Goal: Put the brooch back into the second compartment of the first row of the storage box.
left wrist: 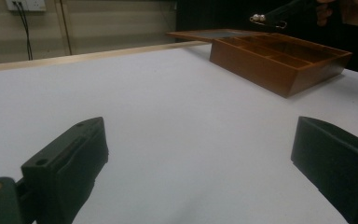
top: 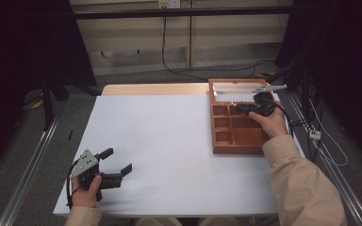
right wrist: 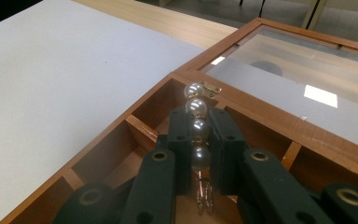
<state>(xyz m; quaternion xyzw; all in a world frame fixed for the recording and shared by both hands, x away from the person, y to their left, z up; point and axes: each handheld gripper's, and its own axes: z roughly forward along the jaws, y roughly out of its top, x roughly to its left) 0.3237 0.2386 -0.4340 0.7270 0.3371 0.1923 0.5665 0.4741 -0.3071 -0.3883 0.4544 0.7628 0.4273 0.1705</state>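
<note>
The right claw (right wrist: 198, 135) is clamped on a hair clip with 4 pearls (right wrist: 196, 122) above the wooden box (top: 245, 141), while the left claw (top: 119, 162) rests with jaws apart on the worktop (top: 169, 141), well apart from that box.

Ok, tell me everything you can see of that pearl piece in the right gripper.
The pearl hair clip is a row of four glossy white pearls on a gold-coloured metal clip, whose prongs show below them. The right gripper is shut on it, jaws pressing both sides. It hangs above the compartments of the open wooden box, near the hinge.
</note>
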